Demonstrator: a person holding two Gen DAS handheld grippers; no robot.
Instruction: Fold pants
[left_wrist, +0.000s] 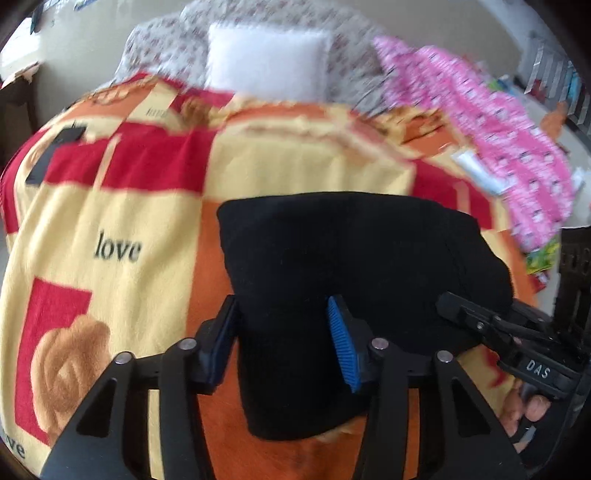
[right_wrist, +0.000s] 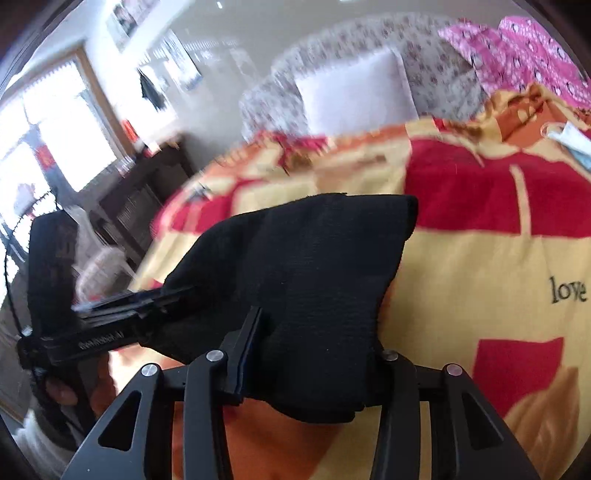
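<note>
Black pants folded on a red-and-yellow blanket; near edge lying between spread fingers of left gripper and right gripper. White pillow behind.

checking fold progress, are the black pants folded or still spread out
Folded: the black pants sit as a compact bundle on the blanket, no legs stretched out. How many folds, cannot tell.
</note>
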